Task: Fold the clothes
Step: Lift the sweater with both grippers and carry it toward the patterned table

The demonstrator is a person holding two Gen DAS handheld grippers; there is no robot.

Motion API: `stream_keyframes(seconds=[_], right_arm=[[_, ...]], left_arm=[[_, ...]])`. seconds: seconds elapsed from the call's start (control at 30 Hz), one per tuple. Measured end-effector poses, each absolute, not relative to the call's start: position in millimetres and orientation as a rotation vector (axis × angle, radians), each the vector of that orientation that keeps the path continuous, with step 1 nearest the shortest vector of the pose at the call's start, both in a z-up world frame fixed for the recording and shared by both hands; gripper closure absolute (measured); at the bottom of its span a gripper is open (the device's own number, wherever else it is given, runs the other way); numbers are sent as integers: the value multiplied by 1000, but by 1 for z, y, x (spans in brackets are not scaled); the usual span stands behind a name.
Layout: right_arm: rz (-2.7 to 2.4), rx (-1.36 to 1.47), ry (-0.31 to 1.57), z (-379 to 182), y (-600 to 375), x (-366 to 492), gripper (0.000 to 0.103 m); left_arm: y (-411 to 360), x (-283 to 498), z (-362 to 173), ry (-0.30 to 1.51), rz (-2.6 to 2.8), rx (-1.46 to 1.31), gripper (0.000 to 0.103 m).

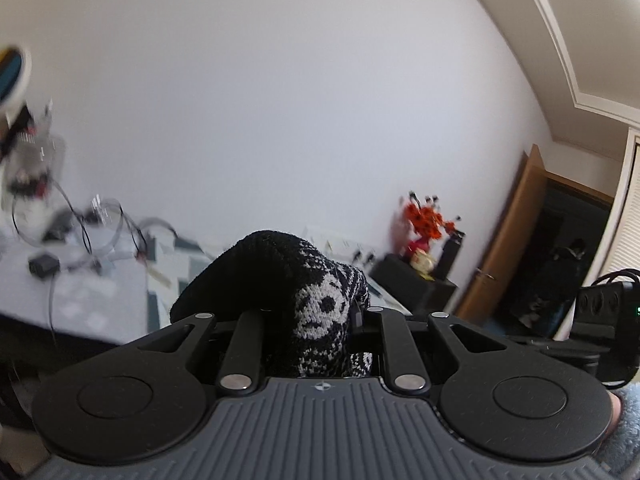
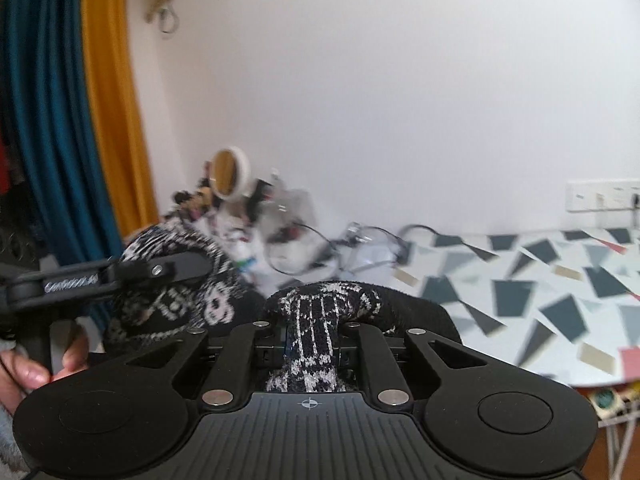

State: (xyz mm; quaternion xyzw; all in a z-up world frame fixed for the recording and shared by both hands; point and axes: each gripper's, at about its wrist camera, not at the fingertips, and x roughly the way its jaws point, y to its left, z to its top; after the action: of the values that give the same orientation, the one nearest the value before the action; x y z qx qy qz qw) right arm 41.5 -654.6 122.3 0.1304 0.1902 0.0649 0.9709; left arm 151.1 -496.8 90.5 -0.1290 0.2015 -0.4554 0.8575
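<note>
A black knitted garment (image 1: 316, 304) with white skull patterns bunches up between the jaws of my left gripper (image 1: 316, 320), which is shut on it. My right gripper (image 2: 310, 336) is shut on another fold of the same garment (image 2: 316, 320), black with white stripes. In the right wrist view the left gripper (image 2: 120, 276) shows side-on at the left, a hand (image 2: 32, 372) around its handle, knit fabric (image 2: 180, 300) draped over it. The garment is held up in the air above the table; its lower part is hidden behind the gripper bodies.
A table (image 2: 540, 280) with a white cloth of grey and red shapes lies below to the right. Cables, a round mirror (image 2: 230, 174) and clutter crowd its far corner. Blue and yellow curtains (image 2: 72, 120) hang left. Red flowers (image 1: 426, 222) on a black stand and a wooden door (image 1: 508, 240) stand right.
</note>
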Motion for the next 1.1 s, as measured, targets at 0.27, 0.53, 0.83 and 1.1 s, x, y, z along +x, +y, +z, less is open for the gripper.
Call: stream_keyframes(seconds=[0.27, 0.53, 0.83, 1.1], right_arm=[[76, 261, 415, 126, -651, 45, 92], [162, 341, 355, 125, -690, 76, 92], [280, 465, 195, 160, -839, 179, 92], [184, 301, 29, 248, -996, 270, 92]], left_arm=[[-494, 148, 90, 414, -967, -244, 84], [-520, 170, 111, 354, -879, -204, 84], [-645, 238, 178, 184, -687, -250, 84], [-814, 306, 227, 143, -577, -282, 83]])
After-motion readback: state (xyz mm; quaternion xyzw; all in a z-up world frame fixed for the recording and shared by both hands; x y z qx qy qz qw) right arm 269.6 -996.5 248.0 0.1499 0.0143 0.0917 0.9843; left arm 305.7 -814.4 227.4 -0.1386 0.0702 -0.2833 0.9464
